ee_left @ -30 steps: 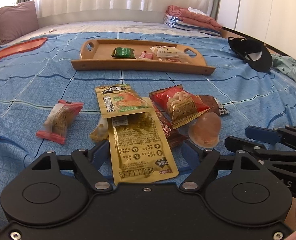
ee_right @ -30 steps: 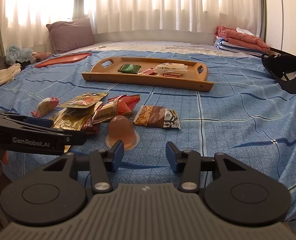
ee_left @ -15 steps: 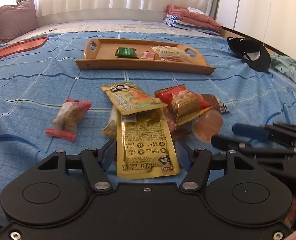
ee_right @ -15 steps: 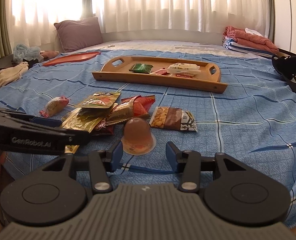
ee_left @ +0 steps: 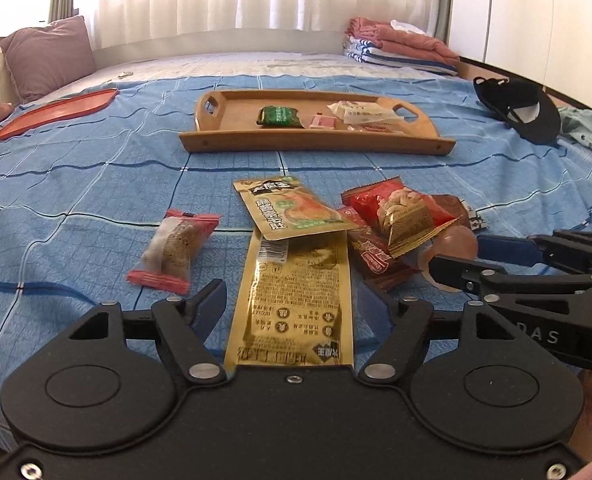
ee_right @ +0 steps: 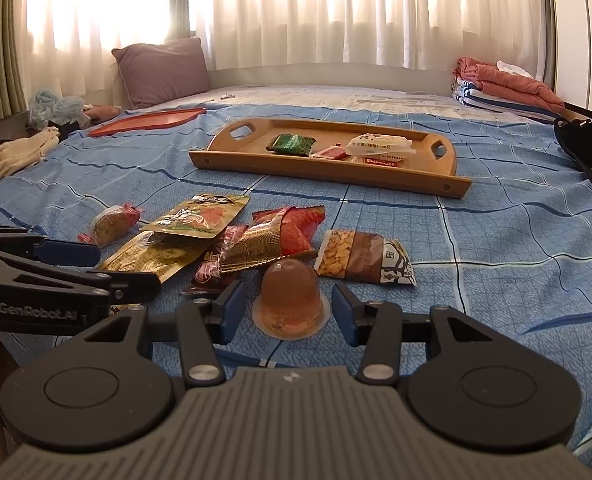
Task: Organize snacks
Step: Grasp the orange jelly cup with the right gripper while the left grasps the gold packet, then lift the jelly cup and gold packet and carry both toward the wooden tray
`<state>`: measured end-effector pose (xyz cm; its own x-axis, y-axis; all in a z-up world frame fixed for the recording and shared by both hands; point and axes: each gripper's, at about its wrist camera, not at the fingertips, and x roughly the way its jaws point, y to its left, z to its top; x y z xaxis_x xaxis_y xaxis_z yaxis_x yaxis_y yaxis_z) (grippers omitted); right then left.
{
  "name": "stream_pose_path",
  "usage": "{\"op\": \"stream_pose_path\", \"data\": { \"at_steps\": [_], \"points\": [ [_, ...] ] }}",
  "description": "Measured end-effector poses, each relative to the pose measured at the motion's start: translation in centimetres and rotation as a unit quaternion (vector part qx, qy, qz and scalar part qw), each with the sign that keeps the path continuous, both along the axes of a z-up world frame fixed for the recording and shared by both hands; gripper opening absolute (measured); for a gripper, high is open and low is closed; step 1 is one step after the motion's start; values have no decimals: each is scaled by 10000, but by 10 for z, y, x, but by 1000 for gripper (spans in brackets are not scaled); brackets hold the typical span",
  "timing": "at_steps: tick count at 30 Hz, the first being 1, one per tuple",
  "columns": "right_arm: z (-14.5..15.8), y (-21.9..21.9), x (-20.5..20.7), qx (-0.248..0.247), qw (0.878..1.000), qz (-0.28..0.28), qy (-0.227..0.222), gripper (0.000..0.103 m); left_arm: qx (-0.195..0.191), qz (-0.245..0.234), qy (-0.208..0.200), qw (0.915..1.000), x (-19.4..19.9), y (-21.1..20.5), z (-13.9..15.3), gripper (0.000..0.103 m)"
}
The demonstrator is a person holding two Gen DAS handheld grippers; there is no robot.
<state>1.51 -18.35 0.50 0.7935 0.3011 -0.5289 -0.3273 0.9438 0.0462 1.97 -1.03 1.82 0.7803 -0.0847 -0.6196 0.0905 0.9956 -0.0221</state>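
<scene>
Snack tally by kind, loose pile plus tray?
jelly cup: 1
gold pouches: 2
red packets: 2
brown peanut packet: 1
clear red-ended wrapper: 1
tray packets, in the wooden tray: 4
Total visible: 11

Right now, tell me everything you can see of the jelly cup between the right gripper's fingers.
The jelly cup is a small translucent dome of amber-pink plastic, standing upside down on its wider sealed rim on the blue bedspread. It looks intact and unopened. It sits between the open fingers of the right gripper, with a gap on both sides. Behind it lie a red-and-gold snack packet and a peanut packet; whether they touch it is unclear.
</scene>
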Motion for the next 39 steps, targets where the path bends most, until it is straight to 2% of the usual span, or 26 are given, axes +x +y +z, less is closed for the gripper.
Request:
{"op": "stream_pose_path", "data": {
  "at_steps": [5, 11, 12, 13, 15, 17, 27, 32, 39],
  "points": [
    [-1, 0, 5, -57, 10000, 15, 16, 63, -68, -70, 42, 9999, 5, -4, -6, 61],
    [-5, 4, 11, -94, 9999, 54, 63, 63, 21, -129, -79, 9999, 1, -7, -3, 59],
    [-6, 5, 12, -95, 9998, 87, 126, 61, 56, -145, -98, 9998, -1, -8, -2, 59],
    [-7, 6, 13, -114, 9997, 120, 189, 50, 77, -175, -110, 9998, -2, -9, -1, 58],
    [-7, 10, 12, -196, 9996, 133, 148, 49, 44, -197, -107, 9997, -6, -8, 1, 58],
    [-6, 12, 10, -275, 9994, 149, 112, 42, 20, -206, -128, 9997, -11, -6, 4, 58],
    [6, 8, -1, -113, 9999, 75, 90, 41, -57, -226, -295, 9993, -28, 0, 22, 56],
    [20, 4, -8, -38, 10000, -11, -91, 41, -292, -228, -437, 9984, -37, 5, 38, 54],
    [45, -7, -1, 46, 9987, -366, -349, 41, -259, -302, -716, 9966, -35, 2, 65, 53]
  ]
}}
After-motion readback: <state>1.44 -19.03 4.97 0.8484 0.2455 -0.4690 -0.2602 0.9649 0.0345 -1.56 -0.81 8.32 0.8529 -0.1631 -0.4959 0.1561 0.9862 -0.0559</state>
